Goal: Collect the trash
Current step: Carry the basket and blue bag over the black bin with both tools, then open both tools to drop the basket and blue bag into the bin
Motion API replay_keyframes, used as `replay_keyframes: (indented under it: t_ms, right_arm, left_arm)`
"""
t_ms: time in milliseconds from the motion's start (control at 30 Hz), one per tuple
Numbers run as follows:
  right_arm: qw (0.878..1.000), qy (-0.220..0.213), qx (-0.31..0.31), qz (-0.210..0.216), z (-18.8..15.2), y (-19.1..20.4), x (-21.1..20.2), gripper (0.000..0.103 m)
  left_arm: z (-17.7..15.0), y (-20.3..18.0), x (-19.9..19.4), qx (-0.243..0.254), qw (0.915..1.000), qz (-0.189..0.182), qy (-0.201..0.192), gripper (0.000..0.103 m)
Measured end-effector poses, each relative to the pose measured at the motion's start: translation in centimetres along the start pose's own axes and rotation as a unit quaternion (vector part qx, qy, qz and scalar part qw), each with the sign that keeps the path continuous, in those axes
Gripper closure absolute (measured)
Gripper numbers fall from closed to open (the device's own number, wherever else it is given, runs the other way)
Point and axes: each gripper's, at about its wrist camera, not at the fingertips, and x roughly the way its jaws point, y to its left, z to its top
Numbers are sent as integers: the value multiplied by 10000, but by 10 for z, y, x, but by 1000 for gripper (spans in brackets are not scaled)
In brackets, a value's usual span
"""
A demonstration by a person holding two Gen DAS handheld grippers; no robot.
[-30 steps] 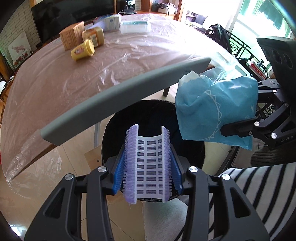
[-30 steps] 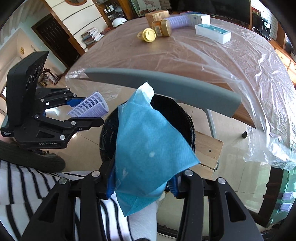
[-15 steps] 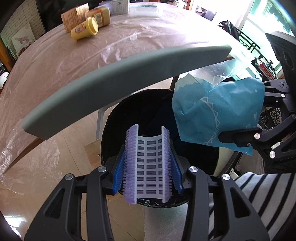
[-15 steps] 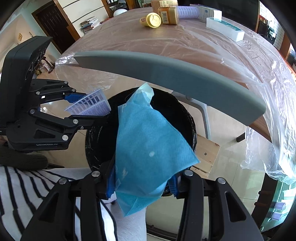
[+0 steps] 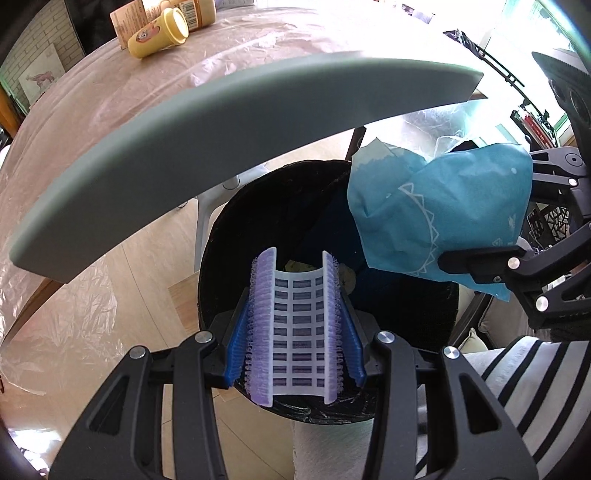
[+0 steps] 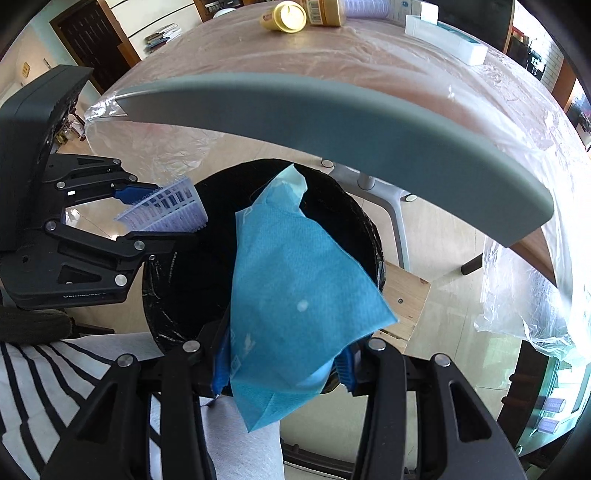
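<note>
Holding both grippers over the black bin (image 5: 258,206), you point them steeply down at its mouth. Your left gripper (image 5: 293,325) is clamped on a lilac-and-white bristled mesh piece (image 5: 295,328); its blue pads (image 5: 236,350) press the bristled sides, and the piece hangs above the bin's near rim. Your right gripper (image 6: 284,363) is closed on a blue wrapper (image 6: 295,295), which stands up from the jaws over the bin's opening, its pale torn tip toward the far rim. Bits of yellowish trash (image 5: 345,275) lie at the bottom of the bin. A grey chair back (image 6: 332,122) arcs just beyond the bin. Behind it is the table (image 6: 388,62) under clear plastic film, with a yellow jar (image 6: 286,16) and a white box (image 6: 443,42) at its far edge. Your striped sleeve (image 6: 44,387) shows at the frame's lower edge.
</note>
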Motion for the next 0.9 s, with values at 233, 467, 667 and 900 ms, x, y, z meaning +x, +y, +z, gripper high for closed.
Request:
replay_keyframes:
  t_ms: [233, 467, 667, 900]
  right_arm:
    - [9999, 120, -39, -115, -1, 3, 13, 59]
    - [9997, 173, 72, -129, 2, 4, 19, 59]
    - [9997, 200, 128, -107, 3, 3, 21, 59]
    - [9997, 217, 118, -81, 3, 3, 24, 59]
  left_arm:
    - [3, -4, 11, 29, 10000, 15, 80, 58]
    - [4, -6, 13, 45, 9999, 22, 145, 58]
    - [3, -7, 14, 85, 9998, 40, 162, 58]
    - [3, -7, 16, 87, 9998, 37, 161, 58]
